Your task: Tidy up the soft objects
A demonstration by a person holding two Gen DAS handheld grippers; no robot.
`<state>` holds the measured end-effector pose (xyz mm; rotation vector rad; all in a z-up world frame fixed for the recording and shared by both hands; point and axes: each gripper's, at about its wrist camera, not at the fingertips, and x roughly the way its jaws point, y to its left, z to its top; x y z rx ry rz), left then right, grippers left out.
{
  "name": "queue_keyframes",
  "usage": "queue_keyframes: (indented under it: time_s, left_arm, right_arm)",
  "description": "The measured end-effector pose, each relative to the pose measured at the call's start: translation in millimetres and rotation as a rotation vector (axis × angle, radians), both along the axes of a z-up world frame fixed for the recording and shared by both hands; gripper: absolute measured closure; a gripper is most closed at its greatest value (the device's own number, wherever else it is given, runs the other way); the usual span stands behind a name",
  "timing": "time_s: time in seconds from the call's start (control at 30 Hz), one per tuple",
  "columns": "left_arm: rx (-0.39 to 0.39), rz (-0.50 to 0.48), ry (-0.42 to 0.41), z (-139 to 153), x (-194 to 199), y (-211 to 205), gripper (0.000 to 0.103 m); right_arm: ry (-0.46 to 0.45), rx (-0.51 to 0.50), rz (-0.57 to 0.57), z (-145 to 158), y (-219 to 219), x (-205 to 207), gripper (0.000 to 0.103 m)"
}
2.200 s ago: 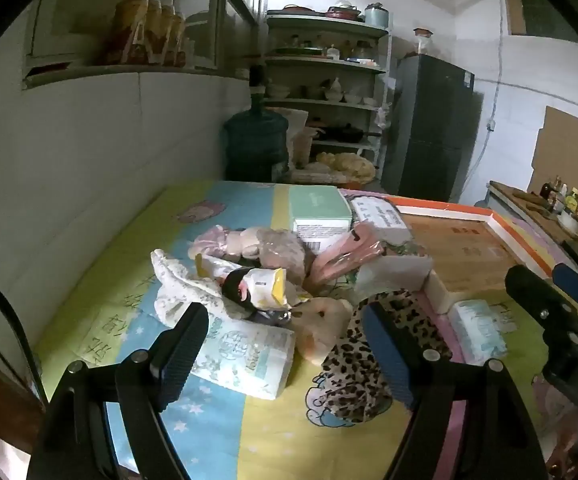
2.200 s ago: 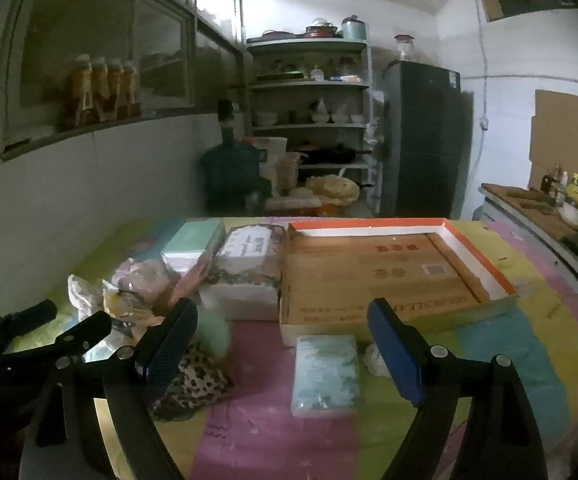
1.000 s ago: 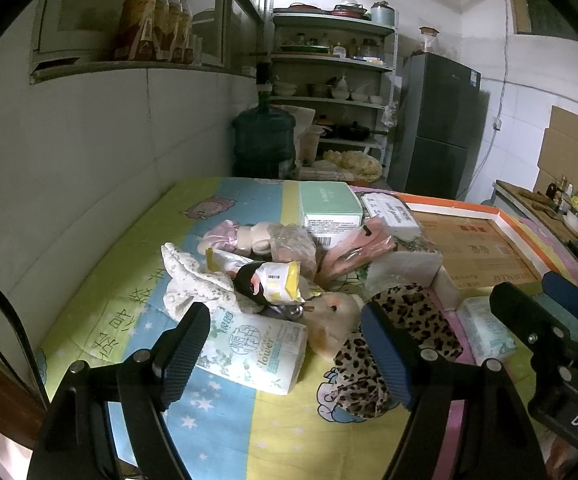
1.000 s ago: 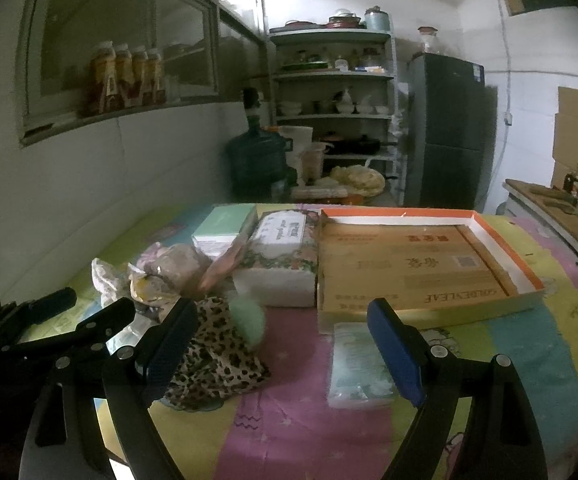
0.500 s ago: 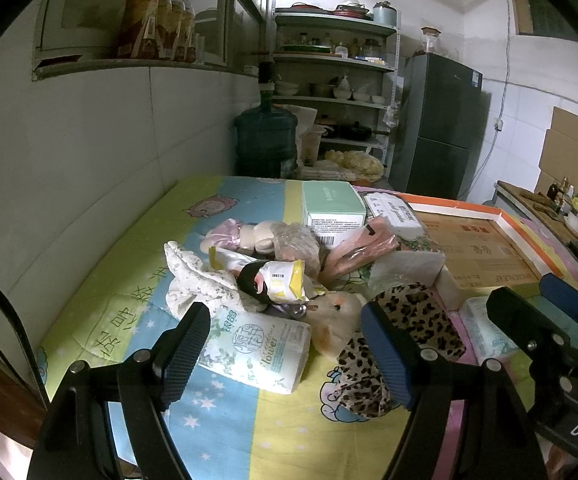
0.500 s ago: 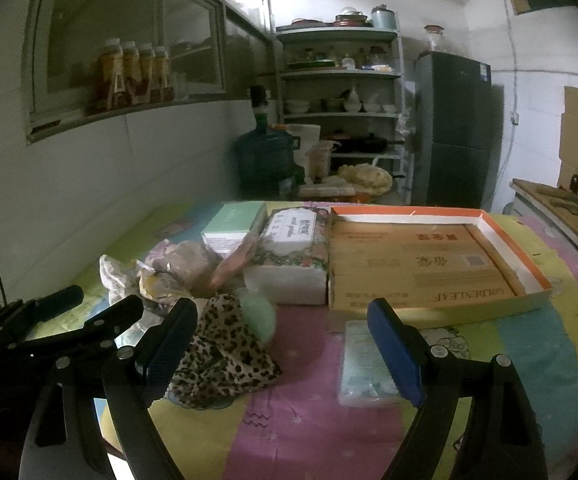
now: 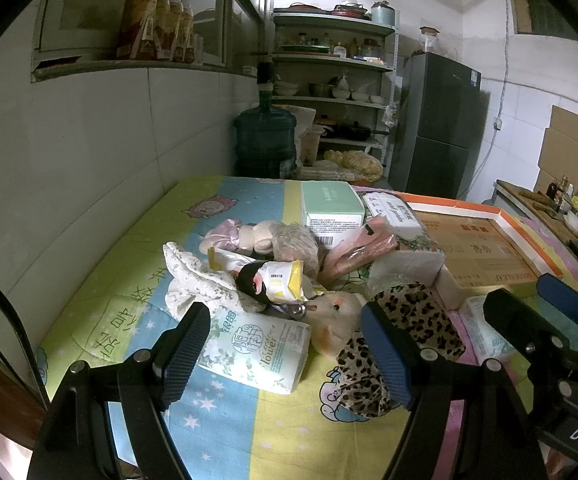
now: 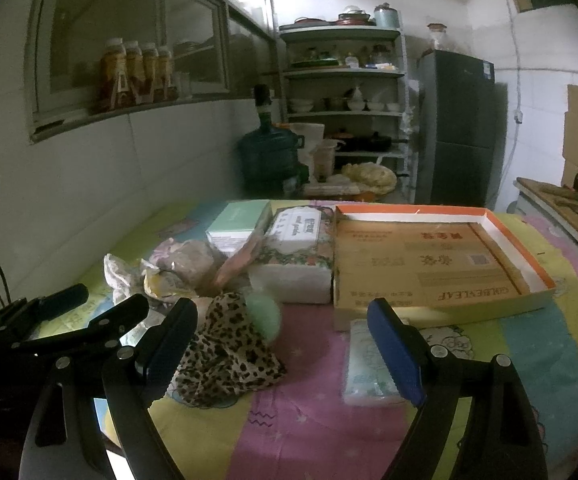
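A heap of soft things lies on the colourful tablecloth: a tissue pack [image 7: 255, 344], a leopard-print cloth [image 7: 405, 332] [image 8: 227, 344], a beige plush toy [image 7: 335, 318], a white patterned cloth [image 7: 195, 282], a yellow snack bag [image 7: 279, 278], a pink doll [image 7: 233, 234] and a flowered tissue pack [image 8: 295, 248]. A small wipes pack [image 8: 369, 364] lies in front of the shallow orange-rimmed cardboard box [image 8: 529, 248]. My left gripper [image 7: 285, 352] hovers open just short of the tissue pack. My right gripper [image 8: 281, 346] is open above the pink stretch of cloth, holding nothing.
A mint green box [image 7: 331, 204] stands behind the heap. A tiled wall runs along the left. A water jug [image 7: 265, 140], shelves [image 7: 333, 64] and a dark fridge [image 7: 441, 128] stand beyond the table's far end. A side counter with bottles [image 7: 569, 200] is at right.
Both grippers have drawn back and risen slightly, so the heap sits lower and further in view. The right view has swung left. Both stay open; nothing on the table moved.
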<state>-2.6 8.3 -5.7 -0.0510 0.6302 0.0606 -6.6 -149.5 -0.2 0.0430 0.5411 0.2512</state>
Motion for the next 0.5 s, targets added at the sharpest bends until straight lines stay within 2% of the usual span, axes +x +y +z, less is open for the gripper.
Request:
queue_keyframes:
  time_s: [0.5]
  left_arm:
    - [0.002,0.002,0.000,0.3,0.2,1.1,0.025]
  right_arm:
    - [0.003,0.014,0.036,-0.9,1.0,0.6,0.015]
